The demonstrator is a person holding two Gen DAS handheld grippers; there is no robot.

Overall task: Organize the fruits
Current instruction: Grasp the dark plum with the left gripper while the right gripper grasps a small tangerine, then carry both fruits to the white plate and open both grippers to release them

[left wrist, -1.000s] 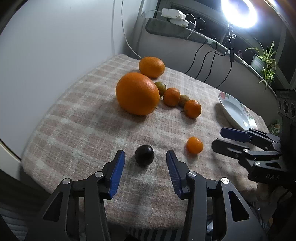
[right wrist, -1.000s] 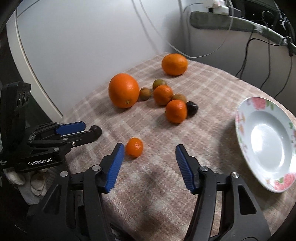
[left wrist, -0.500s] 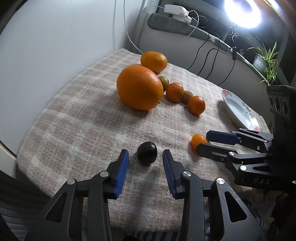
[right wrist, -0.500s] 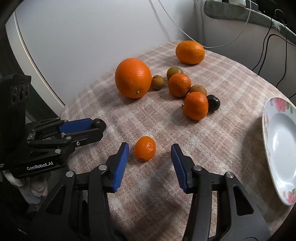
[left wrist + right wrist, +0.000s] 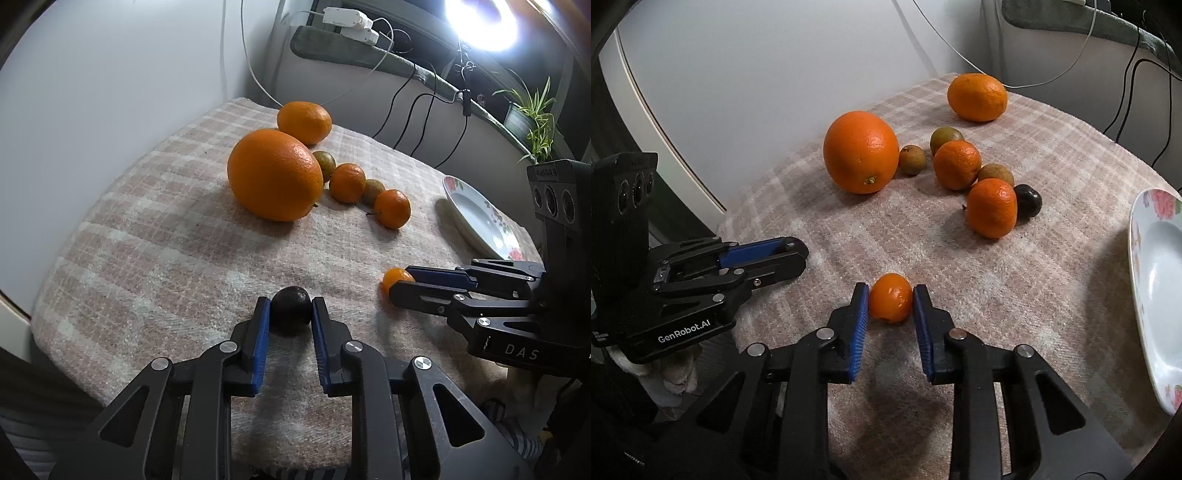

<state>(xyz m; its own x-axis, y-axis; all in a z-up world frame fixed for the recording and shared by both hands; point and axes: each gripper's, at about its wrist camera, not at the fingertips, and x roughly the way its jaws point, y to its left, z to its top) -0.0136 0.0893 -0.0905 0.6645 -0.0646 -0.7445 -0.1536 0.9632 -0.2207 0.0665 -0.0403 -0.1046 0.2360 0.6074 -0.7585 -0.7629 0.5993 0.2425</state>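
Both pairs of jaws, wide a second ago, have closed on the checked cloth (image 5: 155,236) — left gripper (image 5: 290,314) pinching the dark fruit (image 5: 291,305), right gripper (image 5: 891,301) the small orange fruit (image 5: 890,297).

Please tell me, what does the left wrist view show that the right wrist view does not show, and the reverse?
Only the left wrist view: the lamp, the potted plant, the white power strip, and the left gripper shut on a dark fruit.

Only the right wrist view: a second dark fruit behind a mandarin, and a small brown fruit beside the big orange.

Both: the checked cloth, the plate, the big orange, and the right gripper shut on a small orange fruit.
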